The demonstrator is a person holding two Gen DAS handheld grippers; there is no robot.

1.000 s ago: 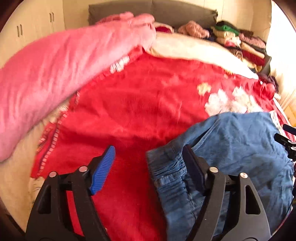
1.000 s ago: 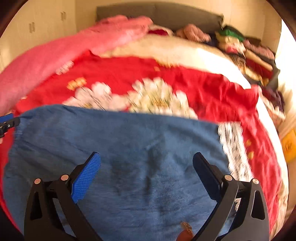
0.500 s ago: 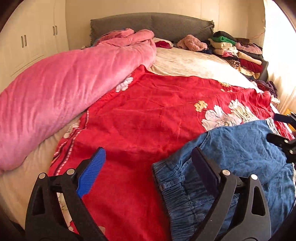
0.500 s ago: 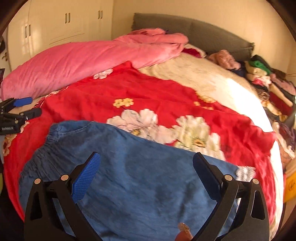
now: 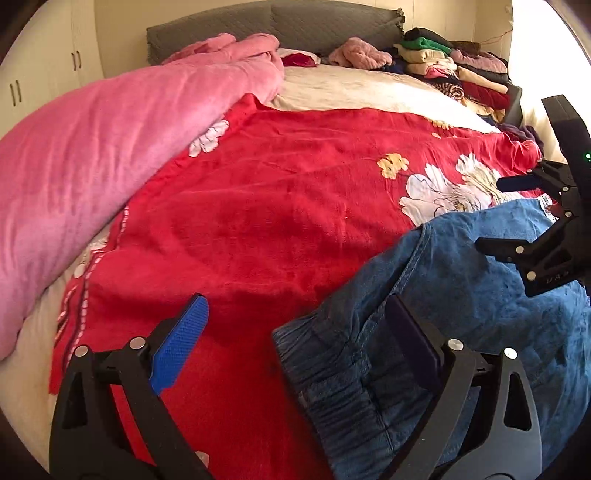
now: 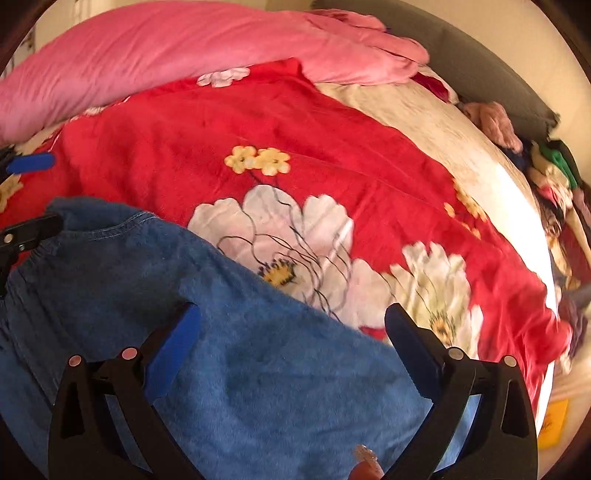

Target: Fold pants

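Observation:
Blue denim pants (image 5: 461, 295) lie spread on the red flowered blanket (image 5: 277, 203), elastic waistband (image 5: 332, 362) toward my left gripper. My left gripper (image 5: 295, 301) hovers over the waistband corner. Its jaws are closing slightly but stand wide, and the denim edge lies between them untouched by the pads. In the right wrist view the pants (image 6: 258, 369) fill the lower left. My right gripper (image 6: 291, 308) hangs open above their far edge, nothing pressed. Each gripper shows in the other's view: the right gripper (image 5: 493, 214) and the left gripper (image 6: 33, 194).
A pink duvet (image 5: 110, 147) is heaped along the left of the bed. Stacks of folded clothes (image 5: 461, 70) sit at the far right by the grey headboard (image 5: 295, 26). Cupboard doors (image 5: 37, 74) stand at the left. A fingertip (image 6: 364, 469) shows at the bottom edge.
My left jaws widened and eased off the waistband. My right gripper rolled and slid across the pants toward their far edge, coming closer to the left one.

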